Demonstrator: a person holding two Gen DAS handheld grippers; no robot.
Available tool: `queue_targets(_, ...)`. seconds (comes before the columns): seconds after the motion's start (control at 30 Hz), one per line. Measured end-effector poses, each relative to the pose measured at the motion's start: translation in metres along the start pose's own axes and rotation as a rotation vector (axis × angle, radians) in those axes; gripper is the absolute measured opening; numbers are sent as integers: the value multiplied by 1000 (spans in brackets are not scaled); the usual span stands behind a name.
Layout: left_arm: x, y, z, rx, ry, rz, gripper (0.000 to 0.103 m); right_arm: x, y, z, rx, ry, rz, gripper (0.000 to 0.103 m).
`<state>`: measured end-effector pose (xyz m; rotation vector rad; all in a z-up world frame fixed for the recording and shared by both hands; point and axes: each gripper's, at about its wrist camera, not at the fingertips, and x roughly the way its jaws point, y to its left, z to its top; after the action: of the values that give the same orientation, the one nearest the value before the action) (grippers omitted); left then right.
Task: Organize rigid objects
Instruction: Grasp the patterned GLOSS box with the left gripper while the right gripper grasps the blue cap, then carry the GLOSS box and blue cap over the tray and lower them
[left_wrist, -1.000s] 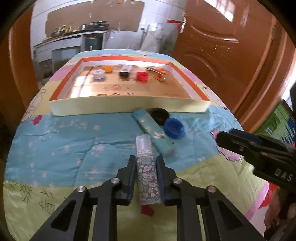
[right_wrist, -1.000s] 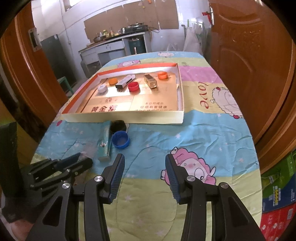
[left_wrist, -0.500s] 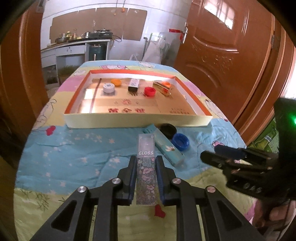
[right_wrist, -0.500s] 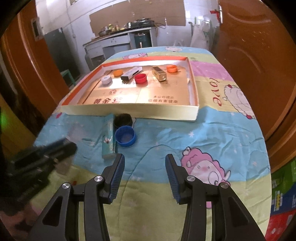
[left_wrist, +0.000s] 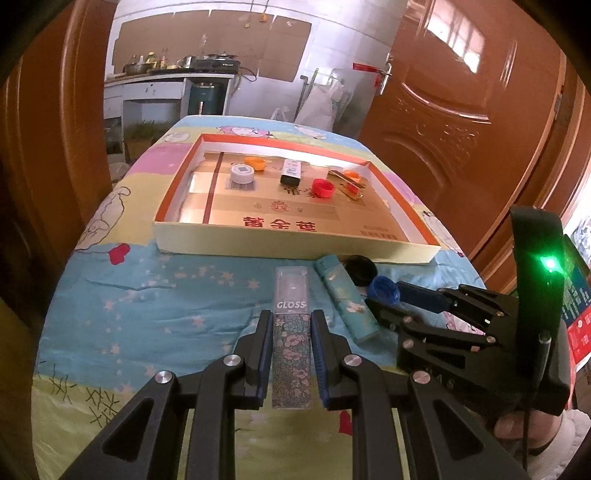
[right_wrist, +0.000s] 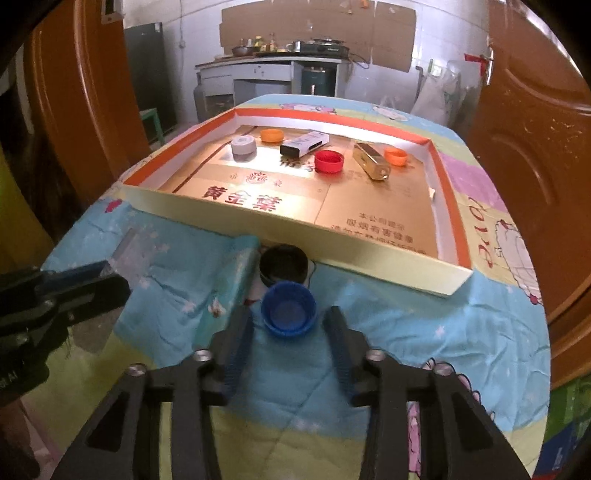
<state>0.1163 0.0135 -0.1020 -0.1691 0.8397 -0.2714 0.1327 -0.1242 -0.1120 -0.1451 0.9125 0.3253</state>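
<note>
Your right gripper (right_wrist: 288, 325) is closing around the blue cap (right_wrist: 289, 308), with the black cap (right_wrist: 283, 264) and teal box (left_wrist: 346, 297) crowding it. Your left gripper (left_wrist: 291, 332) pinches the gloss box (left_wrist: 291, 332), its long axis pointing toward the tray (left_wrist: 258, 245).

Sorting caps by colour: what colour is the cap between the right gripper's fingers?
Blue plastic bottle cap; clearest in the right wrist view.

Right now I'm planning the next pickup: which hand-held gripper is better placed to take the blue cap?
The right hand-held gripper. The blue cap lies between its closing fingers, not yet pinched. The left hand-held gripper is already shut on the gloss tube.
</note>
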Motion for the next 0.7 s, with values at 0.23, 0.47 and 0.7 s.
queue_targets(0.23,-1,2,0,-6,-2,-11,21,-7,-4,0,35,0,13,30)
queue_targets(0.47,-8,0,2,4,-17,-18,21,-28,-2,-2,43,-32,13,30)
queue_targets(0.7,-20,-4,10,18,-46,-9,21,-52,-4,1,59,-76,13,30)
